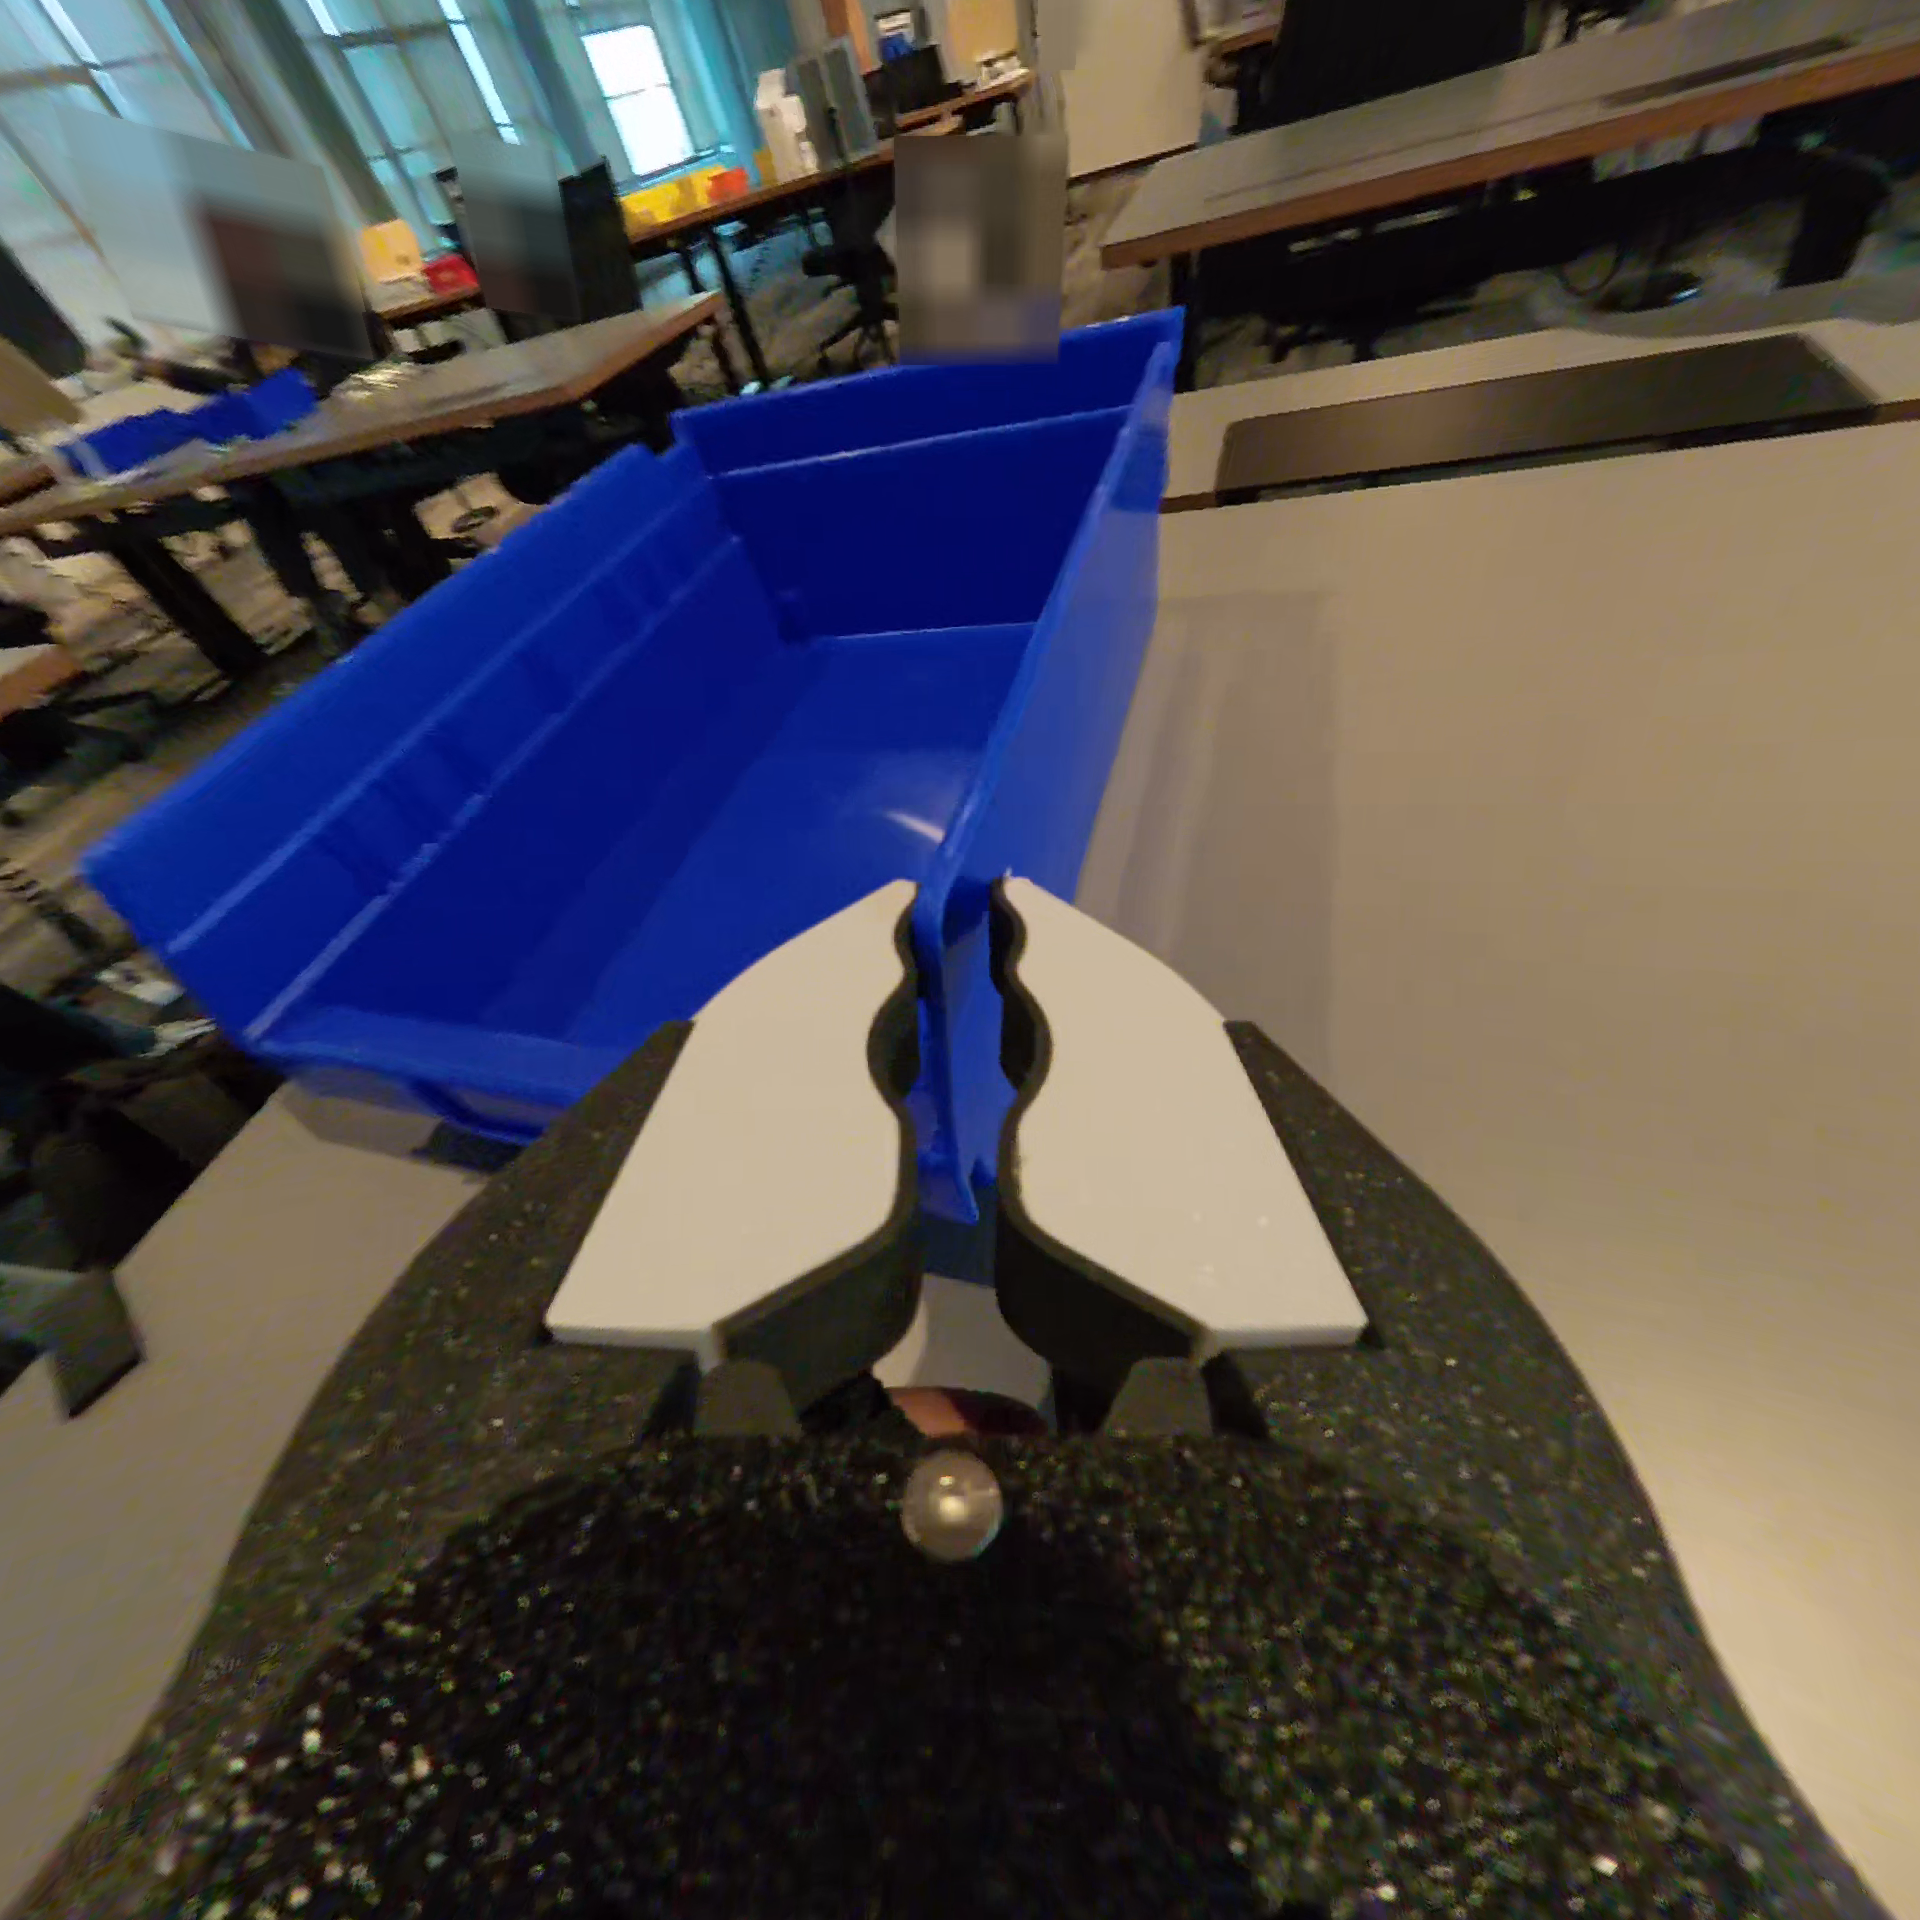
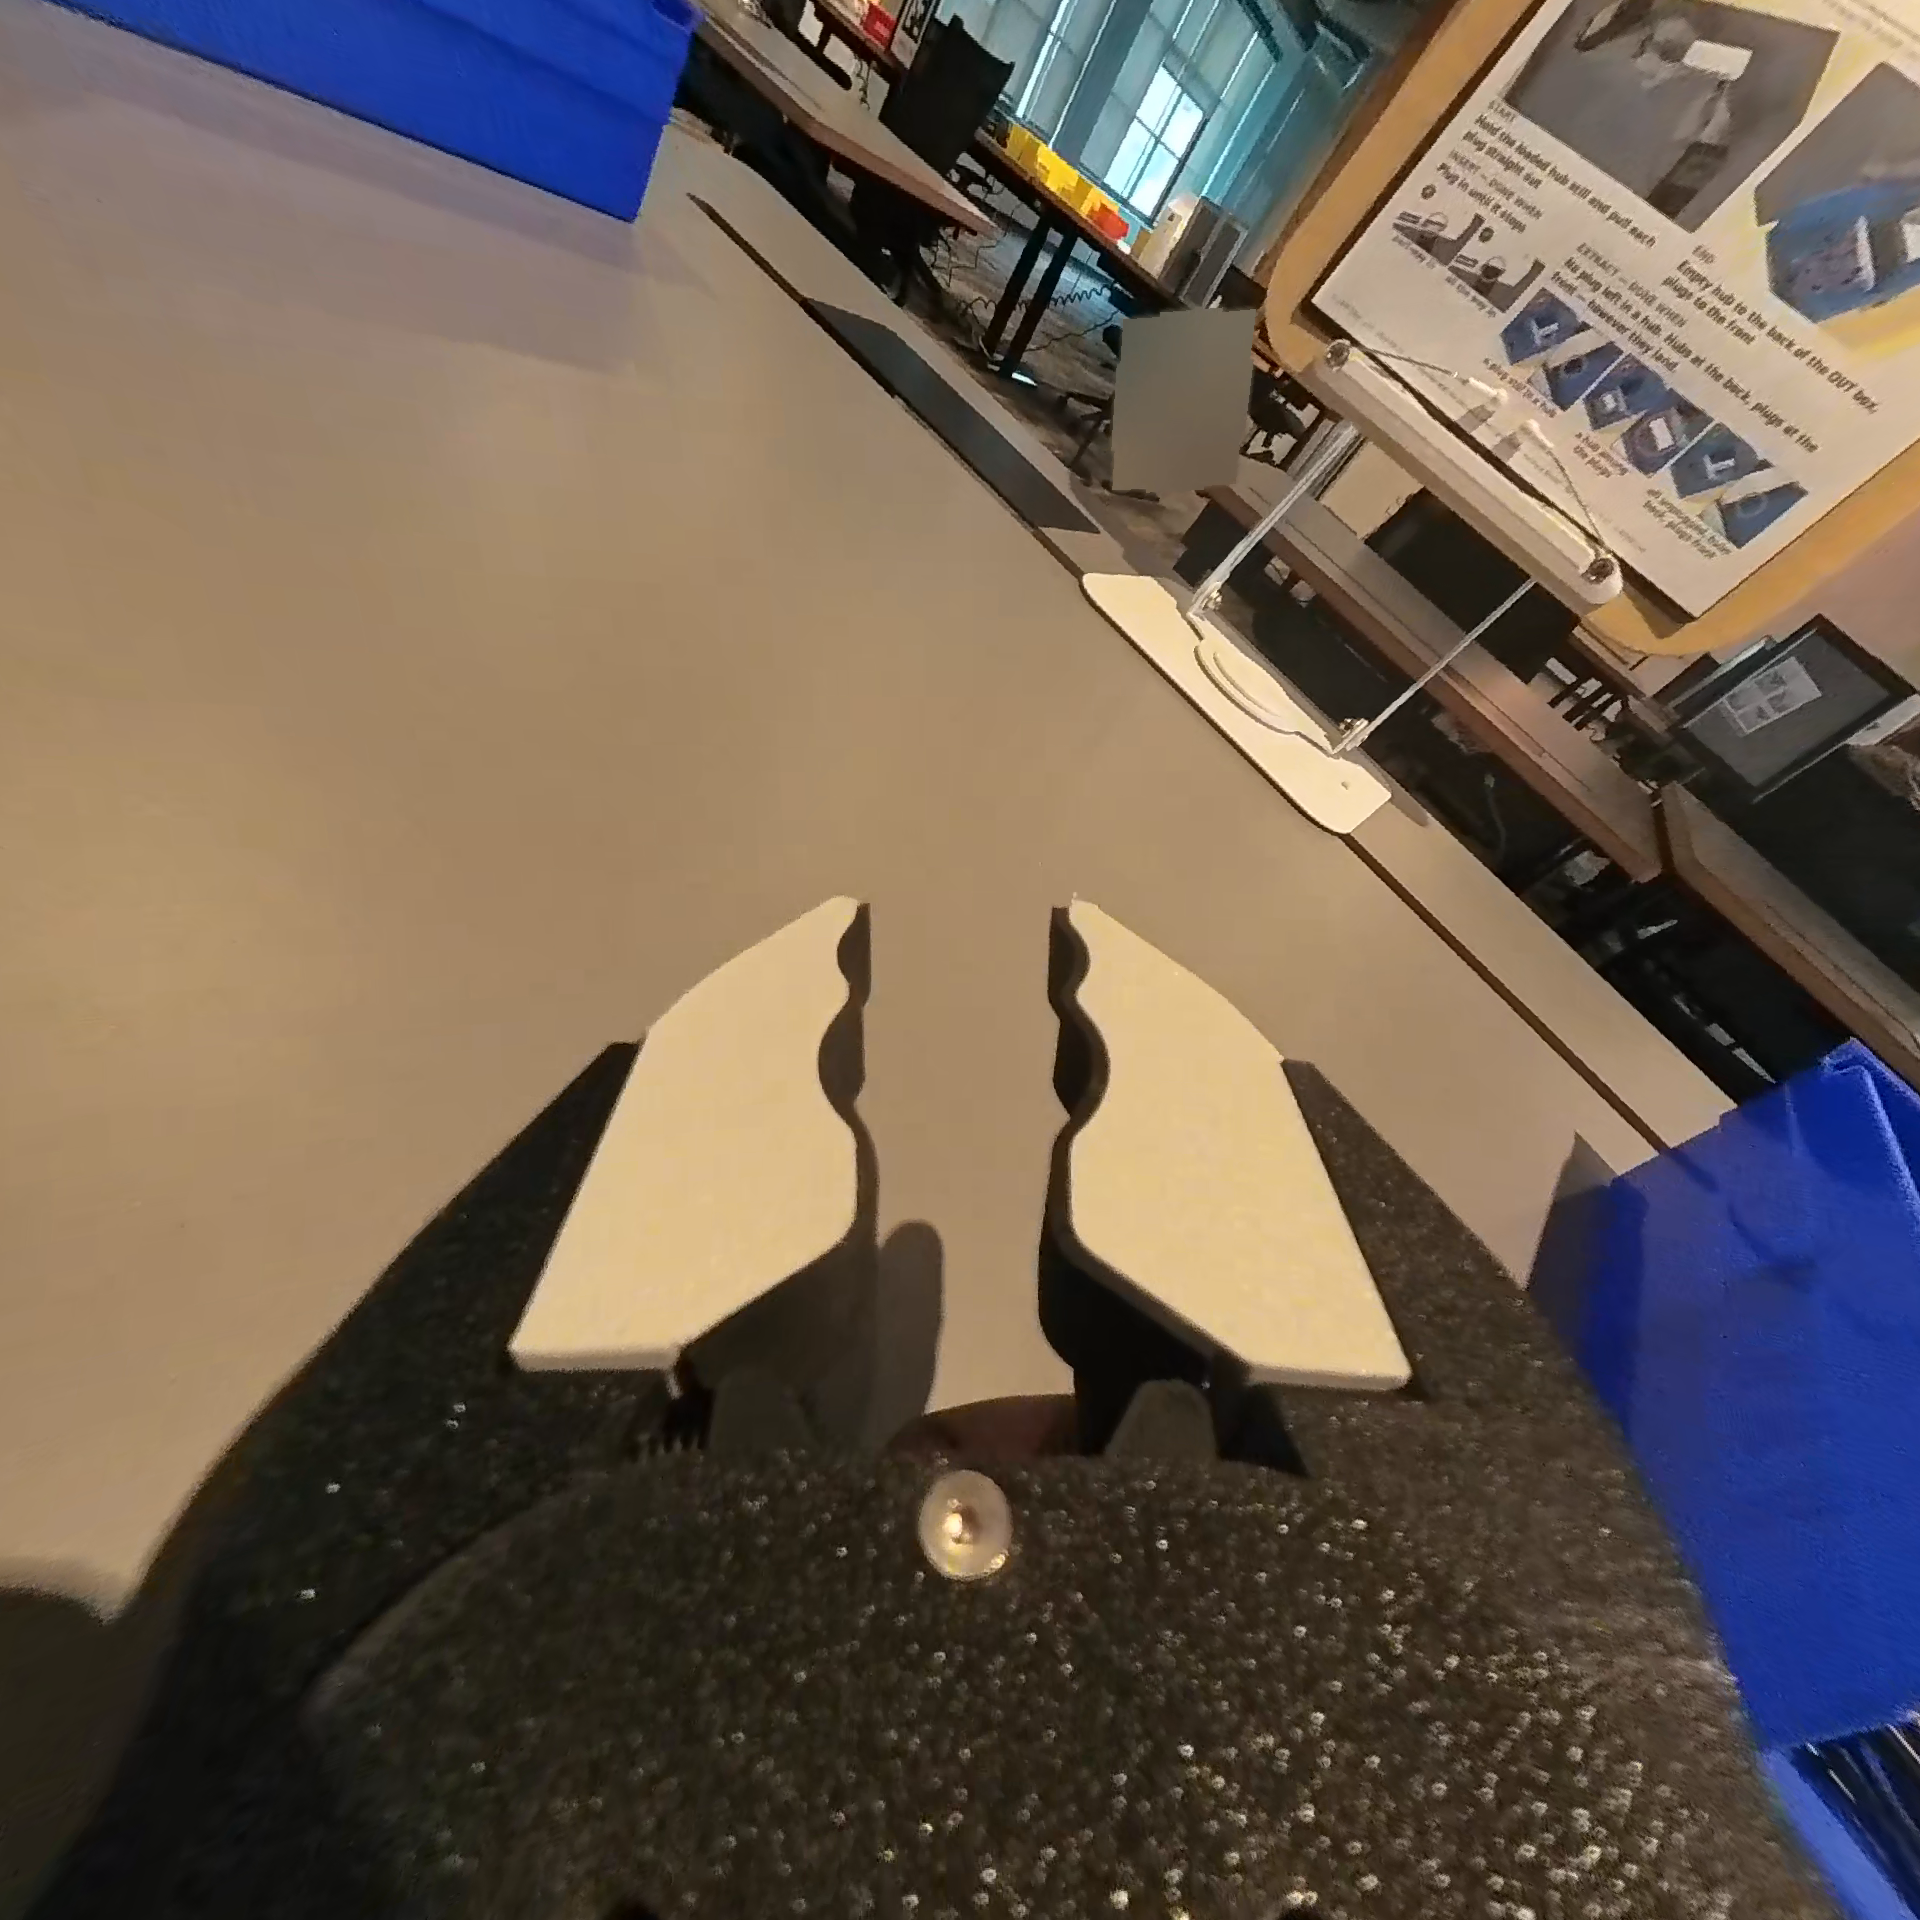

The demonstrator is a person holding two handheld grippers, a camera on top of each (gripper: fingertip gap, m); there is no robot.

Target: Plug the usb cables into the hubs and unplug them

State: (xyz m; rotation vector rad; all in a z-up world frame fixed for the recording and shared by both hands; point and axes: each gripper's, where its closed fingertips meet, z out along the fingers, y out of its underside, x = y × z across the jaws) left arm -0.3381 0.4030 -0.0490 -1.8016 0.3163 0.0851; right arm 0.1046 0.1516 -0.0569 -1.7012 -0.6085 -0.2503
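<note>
Gripping: left gripper [image 1: 956, 904], fingers [image 1: 790, 1122] clamped on the near end of the right side wall of a blue bin [image 1: 582, 831].
Wall in grasp: runs straight ahead from the fingers, so the bin's long axis lies along the gripper's line of sight.
Bin interior: bare as far as visible, with one cross divider toward the far end; no cable or hub showing inside.
Bin position: on the left part of the grey bench [image 1: 1507, 935], its far end toward the bench's back edge.
Idle: right gripper [image 2: 961, 914], fingers [image 2: 707, 1174] apart with nothing between them, poised over bare bench surface.
Nearby right: second blue bin [image 2: 1745, 1403] close at the lower right edge; contents out of sight.
Further out: instruction board on a stand [image 2: 1236, 686] ahead and to the right, near the bench's edge.
USB cables and hubs: not visible in either view; whereabouts cannot be told.
Likely stage: bin handling, plugging not under way; right gripper nearer the second bin, probably the one to reach there.
</note>
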